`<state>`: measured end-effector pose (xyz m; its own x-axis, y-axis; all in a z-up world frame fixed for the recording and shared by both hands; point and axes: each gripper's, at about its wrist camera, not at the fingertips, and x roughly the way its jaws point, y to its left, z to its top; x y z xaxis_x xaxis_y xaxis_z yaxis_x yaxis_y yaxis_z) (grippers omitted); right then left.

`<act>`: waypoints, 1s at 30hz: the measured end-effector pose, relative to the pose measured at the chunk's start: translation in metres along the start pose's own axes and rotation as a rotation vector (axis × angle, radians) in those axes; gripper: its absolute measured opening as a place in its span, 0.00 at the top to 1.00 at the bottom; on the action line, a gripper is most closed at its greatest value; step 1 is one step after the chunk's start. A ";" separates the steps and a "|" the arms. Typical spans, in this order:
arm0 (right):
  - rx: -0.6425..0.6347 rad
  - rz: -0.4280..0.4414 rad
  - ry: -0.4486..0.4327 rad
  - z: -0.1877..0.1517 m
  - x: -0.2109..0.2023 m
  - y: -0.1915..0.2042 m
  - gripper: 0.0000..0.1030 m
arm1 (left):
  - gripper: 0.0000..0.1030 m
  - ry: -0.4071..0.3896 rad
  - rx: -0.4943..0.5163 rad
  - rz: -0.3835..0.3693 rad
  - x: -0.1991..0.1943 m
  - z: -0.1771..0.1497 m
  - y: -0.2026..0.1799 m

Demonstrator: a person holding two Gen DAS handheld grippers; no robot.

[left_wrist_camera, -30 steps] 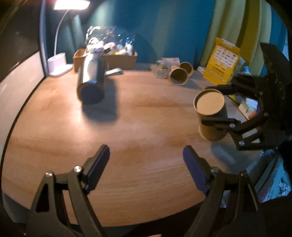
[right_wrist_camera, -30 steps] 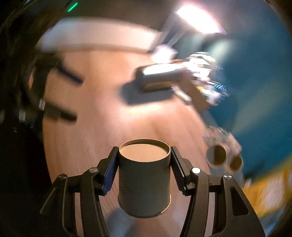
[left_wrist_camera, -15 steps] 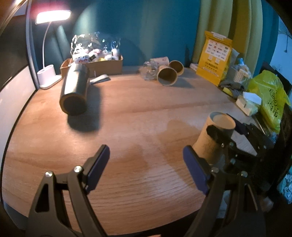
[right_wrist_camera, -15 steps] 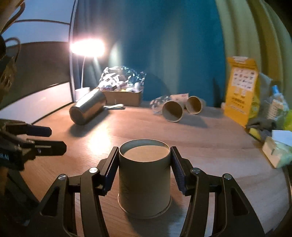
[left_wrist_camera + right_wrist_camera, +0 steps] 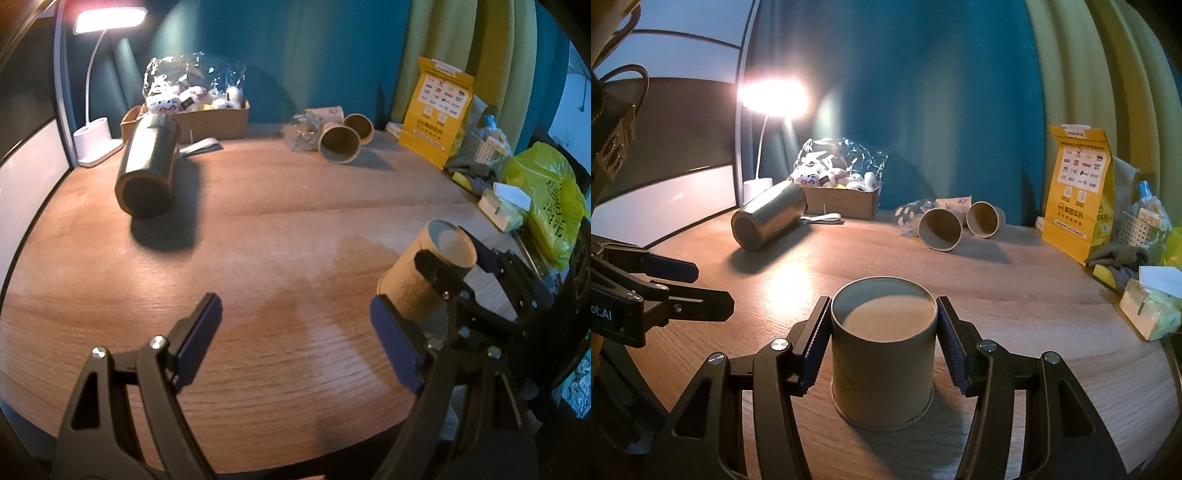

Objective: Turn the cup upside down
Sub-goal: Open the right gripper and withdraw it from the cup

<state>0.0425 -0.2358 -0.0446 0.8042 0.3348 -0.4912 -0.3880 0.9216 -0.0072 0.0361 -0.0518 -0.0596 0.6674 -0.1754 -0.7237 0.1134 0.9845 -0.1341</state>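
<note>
A brown paper cup stands upside down on the wooden table, wide rim down and base up. My right gripper is shut on the cup, a pad on each side near its top. The cup also shows in the left wrist view at the right, between the right gripper's fingers. My left gripper is open and empty, low over the table's near edge, left of the cup.
A steel tumbler lies on its side at the back left. Two more paper cups lie on their sides at the back. A cardboard box, a lamp, a yellow bag and a green plastic bag line the edges.
The right gripper swung the cup round and set it down upside down on the table. Since half a second ago it has hardly moved. The left gripper stayed open.
</note>
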 end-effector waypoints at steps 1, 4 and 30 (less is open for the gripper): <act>-0.001 0.001 0.003 0.000 0.000 0.000 0.43 | 0.19 0.001 -0.002 -0.001 0.000 0.000 0.001; 0.000 0.009 0.013 0.002 -0.001 0.001 0.43 | 0.19 0.002 -0.004 -0.003 0.000 0.000 0.002; 0.058 -0.072 0.103 0.052 -0.099 -0.002 0.26 | 0.19 -0.140 -0.032 -0.057 -0.088 -0.012 -0.023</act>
<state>-0.0134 -0.2603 0.0497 0.7771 0.2485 -0.5783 -0.3021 0.9533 0.0038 -0.0344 -0.0586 -0.0010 0.7567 -0.2264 -0.6133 0.1322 0.9717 -0.1955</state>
